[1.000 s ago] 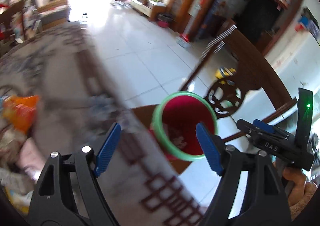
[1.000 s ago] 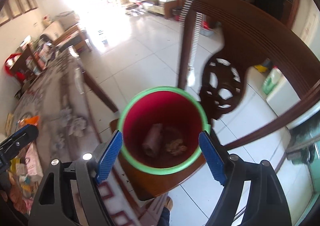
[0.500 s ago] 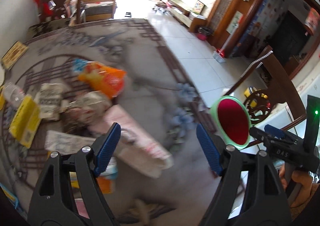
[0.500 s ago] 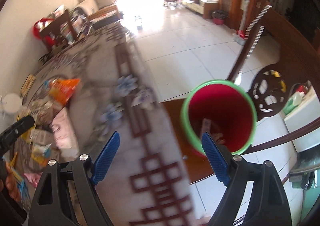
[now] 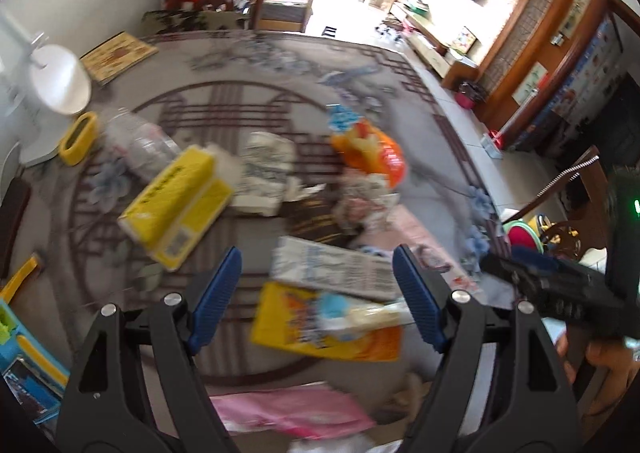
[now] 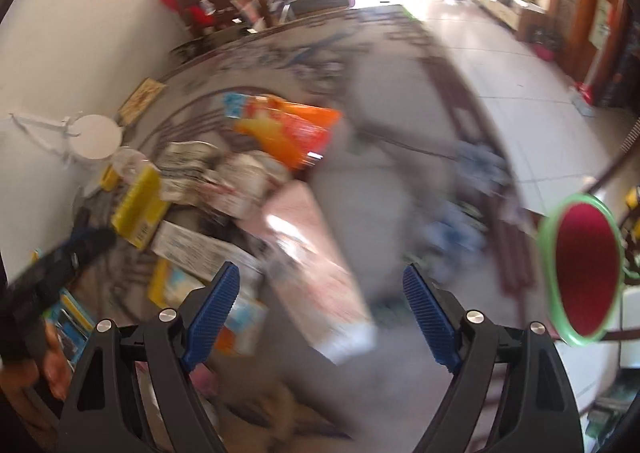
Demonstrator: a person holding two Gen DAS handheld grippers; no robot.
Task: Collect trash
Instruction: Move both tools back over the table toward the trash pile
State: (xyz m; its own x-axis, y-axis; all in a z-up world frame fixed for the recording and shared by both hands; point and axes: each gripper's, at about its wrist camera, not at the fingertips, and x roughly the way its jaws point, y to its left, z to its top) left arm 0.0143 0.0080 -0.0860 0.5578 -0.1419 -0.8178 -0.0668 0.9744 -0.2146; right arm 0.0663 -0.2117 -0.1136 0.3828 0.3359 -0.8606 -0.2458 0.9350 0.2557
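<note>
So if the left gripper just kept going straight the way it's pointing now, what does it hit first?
Most likely the white printed packet lying between the open fingers of the left gripper, or the yellow-orange snack bag just below it. Motion blur and fisheye depth make it hard to say which comes first.
</note>
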